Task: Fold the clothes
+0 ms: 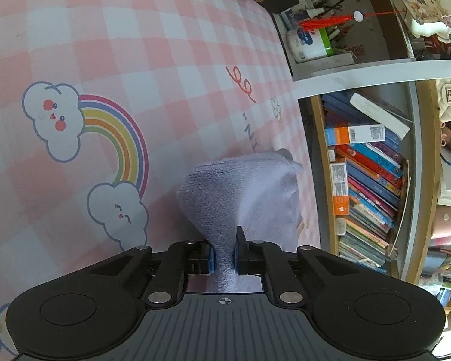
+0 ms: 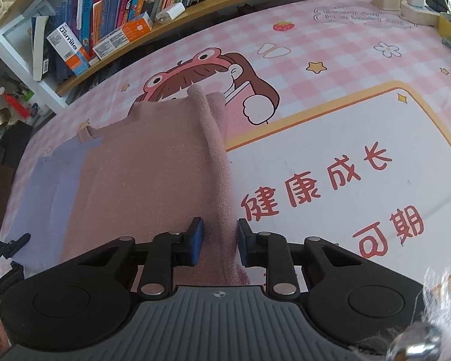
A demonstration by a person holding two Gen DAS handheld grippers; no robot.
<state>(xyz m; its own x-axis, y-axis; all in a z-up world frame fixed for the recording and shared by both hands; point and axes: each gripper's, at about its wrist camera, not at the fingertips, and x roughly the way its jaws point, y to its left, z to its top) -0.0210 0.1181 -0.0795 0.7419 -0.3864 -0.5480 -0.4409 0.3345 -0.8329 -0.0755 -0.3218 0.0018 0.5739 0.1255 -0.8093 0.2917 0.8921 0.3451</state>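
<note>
The left hand-held gripper [image 1: 224, 252] is pinched tight on a bunched corner of the lavender cloth [image 1: 240, 192], which fans out beyond its blue pads toward the bookshelf [image 1: 366, 180] and sags onto the pink checked tabletop [image 1: 135, 45]. The right hand-held gripper [image 2: 220, 240] stands narrow, straddling the thick rolled hem of the pink garment [image 2: 153, 174]; its jaws sit close on either side of that hem, the right one against it, though a sliver of gap shows on the left, so a firm grip cannot be confirmed from this view.

The pink garment lies flat on the tabletop, its long axis running straight away from the right gripper toward the frog-hat cartoon girl [image 2: 213, 75] printed on the tabletop. Its rolled hem follows that same line, ending just at the cartoon's chin. A lavender panel [image 2: 54, 186] lies flat along the garment's side farther from the cartoon's red lettering [image 2: 330, 192].

The right hand is clearly nearer the pink hem. Any fold probably turns on carrying that near hem away along the long axis toward the cartoon girl.
</note>
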